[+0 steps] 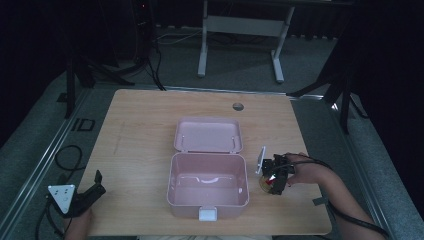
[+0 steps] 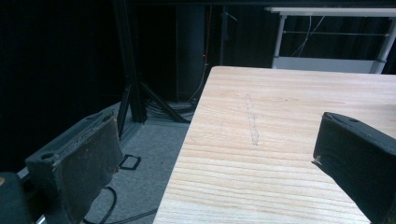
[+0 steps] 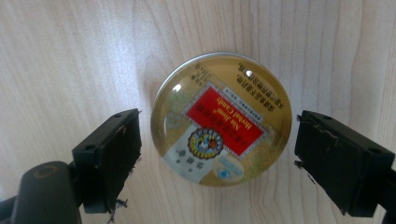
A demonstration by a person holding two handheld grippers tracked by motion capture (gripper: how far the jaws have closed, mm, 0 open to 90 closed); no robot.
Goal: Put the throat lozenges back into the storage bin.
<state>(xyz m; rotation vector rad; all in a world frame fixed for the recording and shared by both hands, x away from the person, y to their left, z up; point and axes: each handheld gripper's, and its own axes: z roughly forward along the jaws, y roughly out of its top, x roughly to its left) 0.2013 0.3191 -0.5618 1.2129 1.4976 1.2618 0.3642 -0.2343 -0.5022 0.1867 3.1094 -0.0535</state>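
A round gold candy tin (image 3: 223, 119) with a red label lies flat on the wooden table (image 1: 140, 115). My right gripper (image 3: 217, 156) points straight down over it, open, one jaw on each side of the tin with a small gap to both. From above, the right gripper (image 1: 274, 181) and tin (image 1: 265, 185) sit just right of an open pink box (image 1: 207, 187), whose lid (image 1: 208, 135) lies folded back. The left gripper (image 1: 92, 187) rests at the table's front left corner, open and holding nothing, with its jaws astride the table's left edge (image 2: 187, 140).
A round cable hole (image 1: 238, 106) sits near the table's far edge. Beyond the table stand a white desk frame (image 1: 240, 30) and dark stands. Cables (image 1: 67, 155) lie on the grey floor at the left. The pink box has a white latch (image 1: 208, 214) at its front.
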